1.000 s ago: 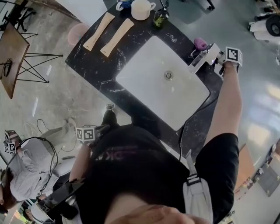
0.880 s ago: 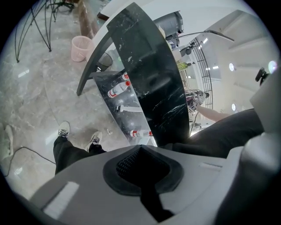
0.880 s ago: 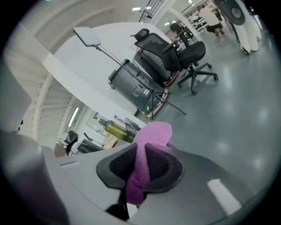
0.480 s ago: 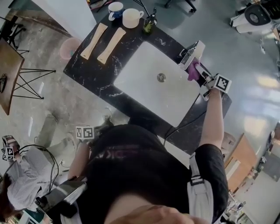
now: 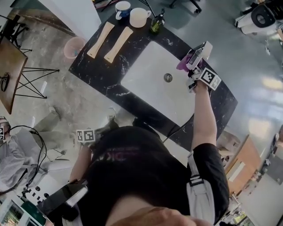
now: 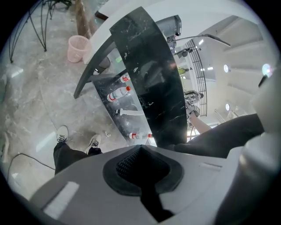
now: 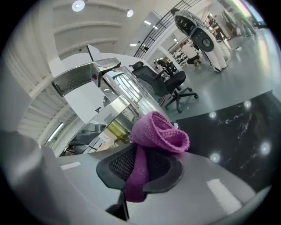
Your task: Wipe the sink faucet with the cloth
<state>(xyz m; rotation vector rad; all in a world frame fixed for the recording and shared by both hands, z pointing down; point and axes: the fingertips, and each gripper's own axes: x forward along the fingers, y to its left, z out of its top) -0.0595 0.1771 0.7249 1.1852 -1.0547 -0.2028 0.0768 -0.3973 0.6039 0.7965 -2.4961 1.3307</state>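
A purple cloth [image 7: 159,132] is bunched between the pads of my right gripper [image 7: 141,160], which is shut on it. In the head view the cloth [image 5: 183,64] presses against the basin side of the chrome faucet [image 5: 200,52], with the right gripper [image 5: 192,71] just below it. The faucet [image 7: 115,83] fills the left of the right gripper view, close ahead. The white sink [image 5: 146,70] lies to the left. My left gripper [image 6: 140,151] hangs low beside my body, shut and holding nothing, facing the counter's underside.
Two wooden boards [image 5: 101,39] [image 5: 118,43], two mugs [image 5: 122,7] [image 5: 139,16] and a green bottle [image 5: 155,24] sit at the black counter's far end. The drain [image 5: 168,77] is mid-basin. A pink bin [image 5: 74,46] and a seated person [image 5: 15,163] are on the floor side.
My right gripper has swung round from the far right of the faucet to its near side, carrying the cloth along the faucet toward the basin. The left gripper stays low.
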